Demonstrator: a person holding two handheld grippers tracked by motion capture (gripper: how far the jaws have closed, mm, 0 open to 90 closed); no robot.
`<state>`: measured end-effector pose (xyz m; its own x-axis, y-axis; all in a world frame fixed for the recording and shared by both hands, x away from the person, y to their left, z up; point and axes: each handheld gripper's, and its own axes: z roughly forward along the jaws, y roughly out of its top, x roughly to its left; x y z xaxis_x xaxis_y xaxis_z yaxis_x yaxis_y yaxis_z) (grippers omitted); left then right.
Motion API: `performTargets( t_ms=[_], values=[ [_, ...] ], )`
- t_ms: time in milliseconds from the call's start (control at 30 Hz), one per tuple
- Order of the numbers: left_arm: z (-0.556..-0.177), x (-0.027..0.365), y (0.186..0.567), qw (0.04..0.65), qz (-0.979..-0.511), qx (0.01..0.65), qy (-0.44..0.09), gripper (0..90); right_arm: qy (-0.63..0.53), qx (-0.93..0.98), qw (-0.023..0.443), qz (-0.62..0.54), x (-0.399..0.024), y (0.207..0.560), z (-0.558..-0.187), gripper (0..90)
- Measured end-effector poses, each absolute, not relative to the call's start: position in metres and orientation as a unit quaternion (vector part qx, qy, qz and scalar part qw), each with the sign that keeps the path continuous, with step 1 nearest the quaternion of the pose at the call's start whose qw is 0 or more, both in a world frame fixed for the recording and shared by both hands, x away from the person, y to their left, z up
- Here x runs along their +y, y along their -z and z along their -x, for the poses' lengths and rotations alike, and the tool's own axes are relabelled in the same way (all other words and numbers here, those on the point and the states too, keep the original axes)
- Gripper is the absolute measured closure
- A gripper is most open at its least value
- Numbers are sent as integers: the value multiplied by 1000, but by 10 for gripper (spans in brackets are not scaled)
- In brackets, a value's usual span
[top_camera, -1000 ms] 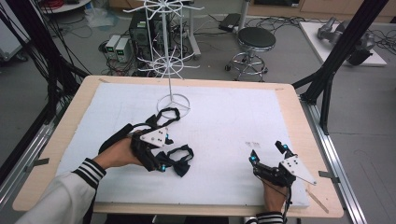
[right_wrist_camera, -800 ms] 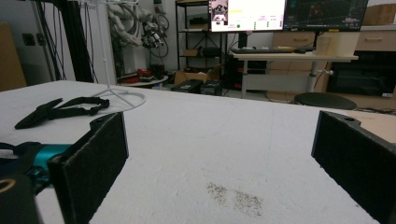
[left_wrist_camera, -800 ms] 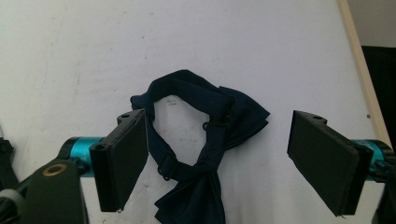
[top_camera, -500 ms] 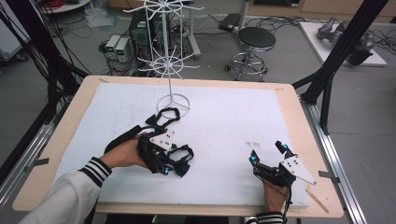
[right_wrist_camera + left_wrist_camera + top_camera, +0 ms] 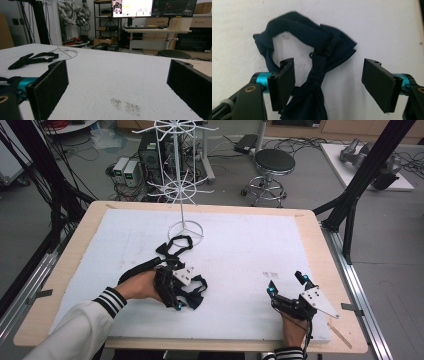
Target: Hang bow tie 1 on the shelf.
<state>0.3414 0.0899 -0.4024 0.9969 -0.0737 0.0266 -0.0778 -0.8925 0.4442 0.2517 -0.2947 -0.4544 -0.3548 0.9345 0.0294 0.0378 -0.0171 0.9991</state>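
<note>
**Bow tie to be gripped at its knot**

The left gripper's (image 5: 329, 82) fingers, just closing yet apart, straddle the dark navy fabric bow tie (image 5: 317, 52) on the white foam bench (image 5: 240, 245). The knot should be centred before clamping. The right gripper (image 5: 288, 287) is held apart, empty.

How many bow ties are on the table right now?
2. One dark bow tie lies on the white mat under the left claw; another bow tie lies beside the wire rack's base ring. The hand may hide more.
</note>
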Motion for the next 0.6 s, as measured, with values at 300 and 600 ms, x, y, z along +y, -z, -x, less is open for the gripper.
performTargets(
  t_ms=[300,600],
  values=[
    [-346,86,406,205,-978,-43,-7,374,-580,584,387,-415,-295,455,-252,30],
    [-349,82,410,189,-981,-42,-10,483,-579,585,387,-415,-295,454,-252,30]
  ],
)
